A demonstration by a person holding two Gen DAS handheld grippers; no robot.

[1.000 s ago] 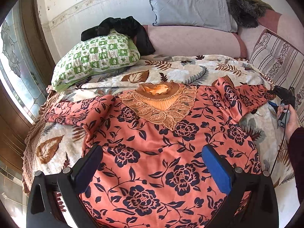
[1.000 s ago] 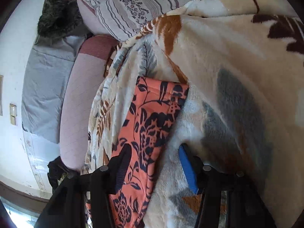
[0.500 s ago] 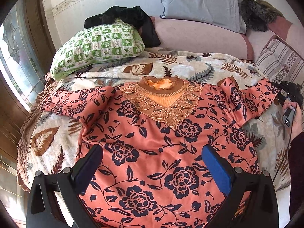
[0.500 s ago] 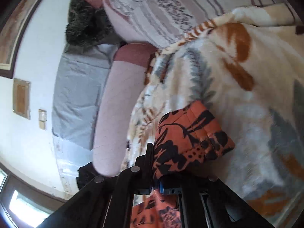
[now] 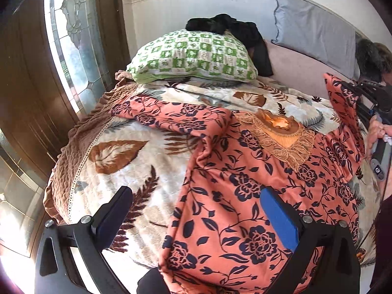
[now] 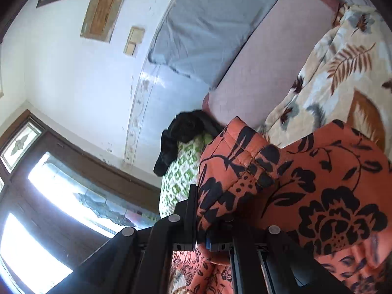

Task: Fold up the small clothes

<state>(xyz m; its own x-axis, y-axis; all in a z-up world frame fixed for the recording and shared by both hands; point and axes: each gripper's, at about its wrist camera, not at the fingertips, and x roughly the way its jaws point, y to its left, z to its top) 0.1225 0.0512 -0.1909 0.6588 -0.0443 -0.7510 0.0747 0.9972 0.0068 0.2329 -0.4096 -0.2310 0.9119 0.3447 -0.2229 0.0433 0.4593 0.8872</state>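
From my left wrist camera, my left hand-held gripper (image 5: 196, 216) hangs with its jaws wide apart and nothing between them, above the near edge of the floral orange top (image 5: 257, 183). The top lies spread face up on the leaf-print blanket (image 5: 117, 154) that covers the bed, its lace collar (image 5: 281, 132) toward the far side and one sleeve (image 5: 171, 115) stretched out to the left. A green checked pillow (image 5: 193, 56) sits beyond it with a black garment (image 5: 227, 28) draped over its top, and a grey pillow (image 5: 316, 29) leans on the wall. At the right edge, my right hand (image 5: 378, 132) holds the other tool, and the top's other sleeve (image 5: 343, 98) is lifted off the blanket there.

From my right wrist camera, my right hand-held gripper (image 6: 202, 223) is clamped tight on that sleeve (image 6: 245, 166); its cuff bunches just past the jaws, which have just closed on the fabric. Behind it I see the blanket (image 6: 343, 73), a pink bolster (image 6: 264, 56), the grey pillow (image 6: 210, 24), the green pillow (image 6: 181, 176) and the black garment (image 6: 181, 132).
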